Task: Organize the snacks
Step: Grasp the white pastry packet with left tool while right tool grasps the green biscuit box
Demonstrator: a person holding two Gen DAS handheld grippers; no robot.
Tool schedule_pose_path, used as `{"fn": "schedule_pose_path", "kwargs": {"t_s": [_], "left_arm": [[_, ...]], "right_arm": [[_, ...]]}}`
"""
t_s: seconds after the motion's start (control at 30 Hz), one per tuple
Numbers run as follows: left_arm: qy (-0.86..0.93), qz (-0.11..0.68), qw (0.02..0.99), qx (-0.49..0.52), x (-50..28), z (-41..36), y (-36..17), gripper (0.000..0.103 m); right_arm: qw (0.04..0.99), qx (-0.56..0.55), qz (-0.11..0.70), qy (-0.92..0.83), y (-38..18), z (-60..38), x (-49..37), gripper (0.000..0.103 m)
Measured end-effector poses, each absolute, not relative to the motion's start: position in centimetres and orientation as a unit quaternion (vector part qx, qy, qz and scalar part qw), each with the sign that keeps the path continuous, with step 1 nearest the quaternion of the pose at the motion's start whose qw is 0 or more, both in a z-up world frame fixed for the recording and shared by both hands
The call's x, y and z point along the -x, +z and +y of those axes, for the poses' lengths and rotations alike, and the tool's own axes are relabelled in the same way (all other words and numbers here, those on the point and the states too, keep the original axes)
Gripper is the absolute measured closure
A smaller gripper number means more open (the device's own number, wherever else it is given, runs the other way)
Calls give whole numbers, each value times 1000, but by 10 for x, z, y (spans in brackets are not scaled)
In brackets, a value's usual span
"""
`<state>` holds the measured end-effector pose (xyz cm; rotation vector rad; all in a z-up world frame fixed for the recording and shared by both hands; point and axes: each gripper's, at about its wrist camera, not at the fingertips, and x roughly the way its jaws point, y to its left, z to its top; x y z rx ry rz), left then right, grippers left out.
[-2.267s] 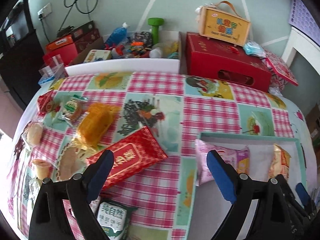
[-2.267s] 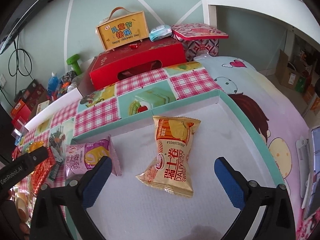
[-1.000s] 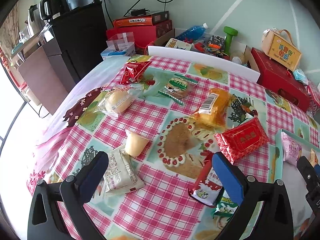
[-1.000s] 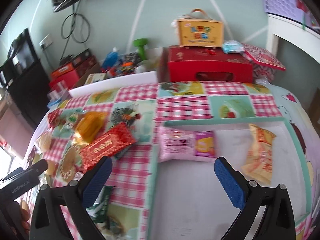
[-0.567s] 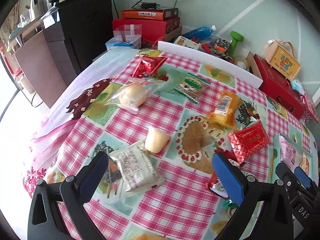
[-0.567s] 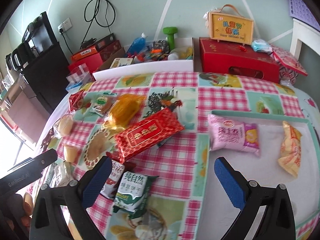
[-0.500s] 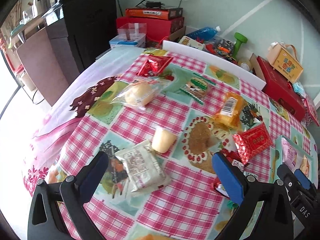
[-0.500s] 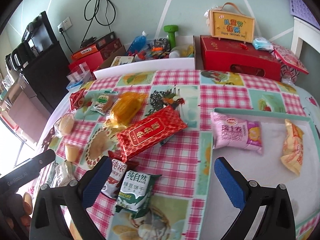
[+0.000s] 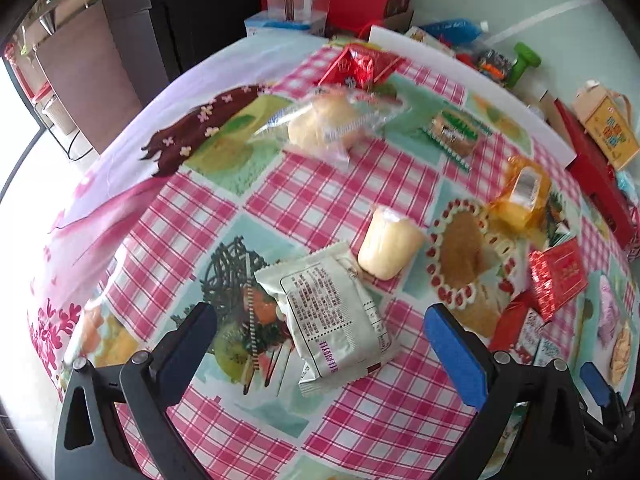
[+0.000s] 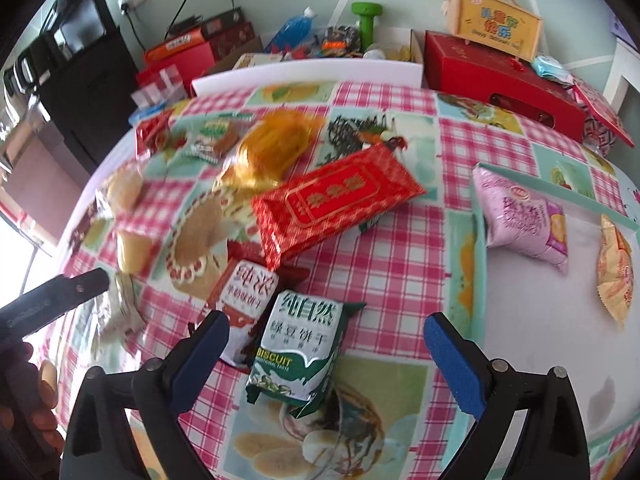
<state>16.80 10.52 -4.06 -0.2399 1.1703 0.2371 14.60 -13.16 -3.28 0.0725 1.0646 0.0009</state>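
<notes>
Over the tabletop [image 9: 320,184], both wide-spread, empty claws have swung away from the tray [image 10: 532,184]: left claw [image 9: 320,336] now frames the grey packet [image 9: 332,312], right claw [image 10: 326,334] the green biscuit pack [image 10: 300,344], likely next pickups.

Both hand-held grippers, left [image 9: 320,336] and right [image 10: 326,336], had black plastic frames, blue pads [image 10: 454,364] on the fingers, and silver screws [image 10: 498,365] at the joints.

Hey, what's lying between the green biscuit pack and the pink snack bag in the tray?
Only bare checked tablecloth and the tray's teal rim separate the green biscuit pack from the pink bag, per the right wrist view.
</notes>
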Motion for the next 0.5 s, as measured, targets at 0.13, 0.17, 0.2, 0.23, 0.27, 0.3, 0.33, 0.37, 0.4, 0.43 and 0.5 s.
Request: {"fn": "schedule_pose_path", "kwargs": {"t_s": [0.13,0.17,0.2,0.23,0.27,0.3,0.33,0.37,0.4,0.43,0.5], "left_arm": [[115,569,806,116,-172,106,-57,0],[116,574,802,120,-173,107,-60,0],[117,577,799,124,-173,107,-64,0],[117,580,796,130,-174,108,-67,0],[116,582,794,135,-174,109,-69,0],[114,582,792,141,-175,110,-71,0],[115,580,794,143,-175,110,-72,1],[117,577,796,142,-176,110,-72,4],[119,575,798,138,-176,110,-72,11],[122,572,801,130,-176,108,-70,15],[123,569,804,119,-180,105,-68,30]], "right_arm": [[850,-21,526,-8,-44,-128,-146,9],[849,-20,527,-9,-45,-128,-146,9],[849,-21,528,-10,-45,-129,-146,10],[849,-21,528,-12,-45,-130,-146,10],[848,-17,530,-17,-46,-130,-147,11],[846,-12,533,-21,-46,-130,-147,12],[845,-15,534,-18,-47,-130,-147,12],[845,-18,534,-18,-47,-130,-147,12],[844,-17,535,-19,-47,-130,-148,12],[845,-17,534,-17,-47,-130,-148,12],[845,-19,534,-18,-47,-130,-148,12]]}}
